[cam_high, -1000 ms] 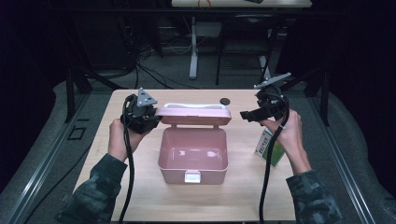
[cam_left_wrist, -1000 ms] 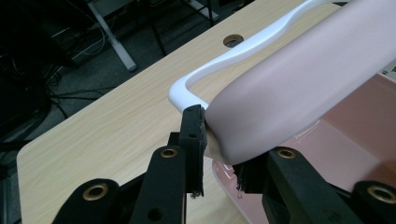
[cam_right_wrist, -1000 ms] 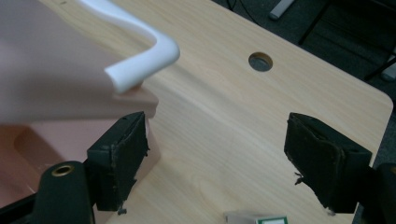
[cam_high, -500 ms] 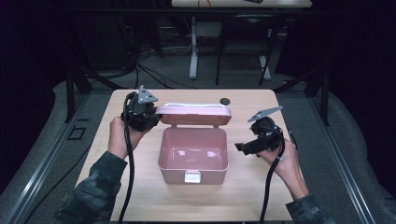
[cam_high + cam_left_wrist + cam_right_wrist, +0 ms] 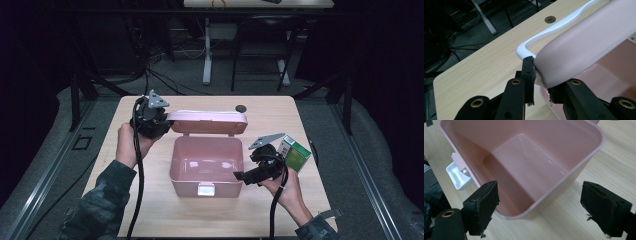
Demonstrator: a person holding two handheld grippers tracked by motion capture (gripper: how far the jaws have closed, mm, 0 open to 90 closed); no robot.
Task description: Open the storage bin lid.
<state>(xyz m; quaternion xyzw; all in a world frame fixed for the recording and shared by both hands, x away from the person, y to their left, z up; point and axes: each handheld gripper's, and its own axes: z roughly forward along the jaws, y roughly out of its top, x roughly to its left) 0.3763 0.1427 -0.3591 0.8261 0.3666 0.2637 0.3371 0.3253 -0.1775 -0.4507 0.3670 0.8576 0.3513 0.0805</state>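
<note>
Lid (image 5: 207, 121) of the pink box (image 5: 206, 165) stands raised, pinched at its corner by the left gripper (image 5: 541, 75), while the right gripper (image 5: 539, 207), jaws wide and empty, hovers at the box's near right corner, the green carton (image 5: 295, 154) lying just right of the box, not yet put in.

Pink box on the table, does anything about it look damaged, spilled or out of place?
Nothing stands out. The pink box sits square on the table, empty and unmarked inside, and its lid stands open because the left hand-held gripper is clamped on its corner.
</note>
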